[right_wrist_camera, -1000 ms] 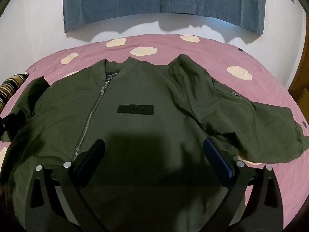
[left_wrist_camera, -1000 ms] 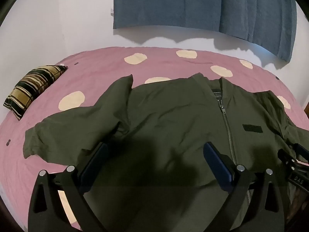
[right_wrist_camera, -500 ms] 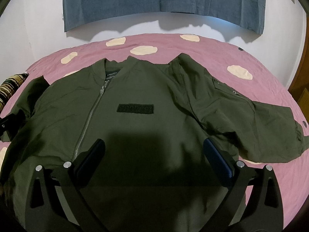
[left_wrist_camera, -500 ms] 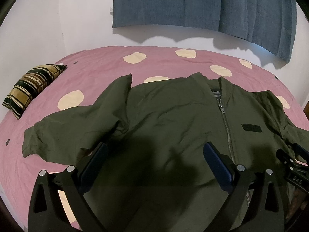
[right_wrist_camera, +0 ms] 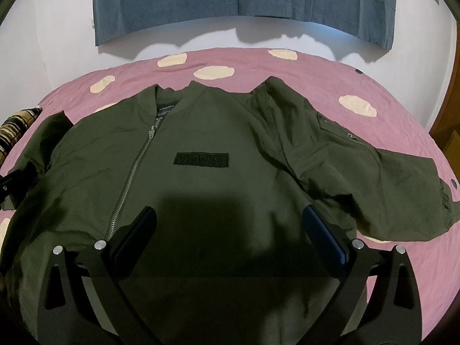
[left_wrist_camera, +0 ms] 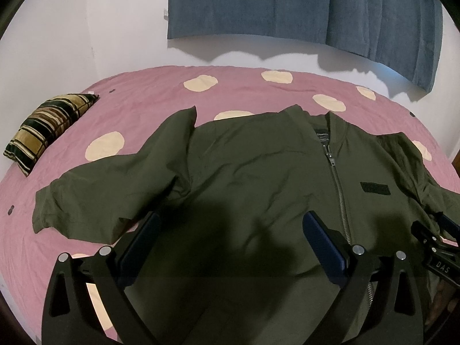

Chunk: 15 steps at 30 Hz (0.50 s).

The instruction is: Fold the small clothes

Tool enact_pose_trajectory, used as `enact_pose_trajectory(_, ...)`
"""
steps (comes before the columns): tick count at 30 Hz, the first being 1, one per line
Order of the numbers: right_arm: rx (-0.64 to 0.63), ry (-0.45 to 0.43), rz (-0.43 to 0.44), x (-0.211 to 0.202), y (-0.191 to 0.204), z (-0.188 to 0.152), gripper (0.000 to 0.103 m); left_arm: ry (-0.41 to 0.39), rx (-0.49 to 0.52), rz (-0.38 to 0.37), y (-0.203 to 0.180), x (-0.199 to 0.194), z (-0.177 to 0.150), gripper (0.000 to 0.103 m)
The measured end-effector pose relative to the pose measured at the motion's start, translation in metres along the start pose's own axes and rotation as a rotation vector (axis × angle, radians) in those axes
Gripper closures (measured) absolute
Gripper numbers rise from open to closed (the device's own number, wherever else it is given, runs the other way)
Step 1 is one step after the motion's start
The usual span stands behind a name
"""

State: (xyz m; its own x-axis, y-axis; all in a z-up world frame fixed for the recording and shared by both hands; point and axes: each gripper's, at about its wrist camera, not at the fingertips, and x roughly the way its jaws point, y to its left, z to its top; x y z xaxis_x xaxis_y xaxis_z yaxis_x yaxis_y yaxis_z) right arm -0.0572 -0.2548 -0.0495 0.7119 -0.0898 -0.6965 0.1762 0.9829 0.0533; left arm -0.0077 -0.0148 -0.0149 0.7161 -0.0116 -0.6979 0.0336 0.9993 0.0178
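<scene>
Nearest to me, my left tool (left_wrist_camera: 230, 247) hung with its 2 fingers spread wide and nothing between them, just above the lower front of the olive bomber jacket (left_wrist_camera: 258, 178). My right tool (right_wrist_camera: 230, 238) was the same: fingers wide apart, gripping nothing, poised over the jacket's other front panel, below the black chest patch (right_wrist_camera: 202, 161). In the left view I could also see the tip of the right tool at the far right edge.

The jacket lay face up and zipped on the bed (left_wrist_camera: 138, 109), spread flat on the pink bedspread with cream dots. The zipper (right_wrist_camera: 135, 169) ran up to the ribbed collar (right_wrist_camera: 172, 95). The left-hand sleeve (left_wrist_camera: 103, 198) stretched out sideways; the right-hand sleeve (right_wrist_camera: 388, 172), with its small zip pocket, lay angled out toward the bed's edge.

I judged no fold had been made: this was the start, with the garment laid out and both tools ready. The next move probably called for closing on a sleeve cuff or a shoulder and drawing it across the body, keeping the cloth flat.

I saw no containers. Farther off, a striped cushion (left_wrist_camera: 49, 129) sat at the bed's left side, and a blue cloth (right_wrist_camera: 244, 3) hung on the white wall behind.
</scene>
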Motion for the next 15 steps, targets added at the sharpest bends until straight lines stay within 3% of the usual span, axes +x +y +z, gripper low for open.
enact_pose_trajectory(15, -0.001, 0.003, -0.001, 0.0039, 0.0009, -0.0043, 0.002, 0.009, -0.001, -0.003, 0.0036, 0.0026, 0.0013, 0.004)
